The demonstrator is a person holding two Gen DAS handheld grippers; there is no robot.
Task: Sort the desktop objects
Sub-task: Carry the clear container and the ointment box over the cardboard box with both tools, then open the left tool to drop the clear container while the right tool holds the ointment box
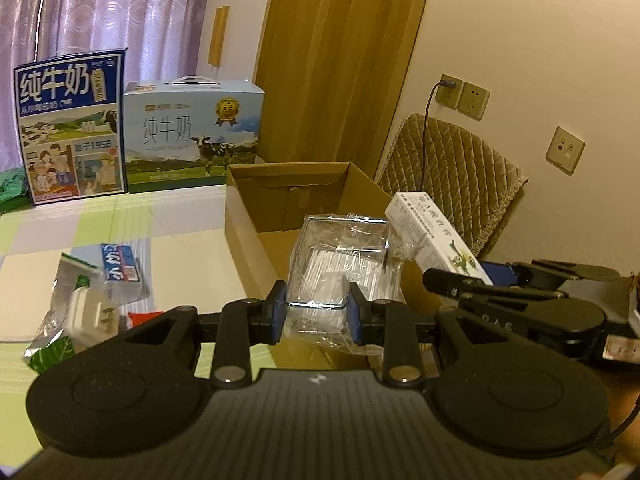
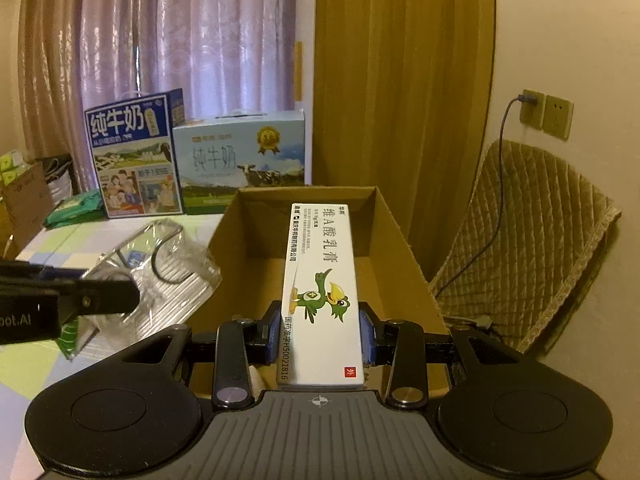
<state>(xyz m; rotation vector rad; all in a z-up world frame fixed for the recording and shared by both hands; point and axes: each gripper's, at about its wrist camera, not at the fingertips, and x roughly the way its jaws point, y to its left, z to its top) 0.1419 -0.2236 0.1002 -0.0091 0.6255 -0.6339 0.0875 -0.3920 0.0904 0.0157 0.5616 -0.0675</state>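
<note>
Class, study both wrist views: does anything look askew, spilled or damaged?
Nothing is spilled or broken. The clear plastic packet in the left gripper is crumpled, and loose packets lie jumbled on the table.

Dim warm indoor light; soft blur; fisheye-bent edges.

We see a clear plastic packet (image 1: 340,268) and a white ointment carton (image 2: 320,292), both lifted over the open cardboard box (image 2: 248,248).
</note>
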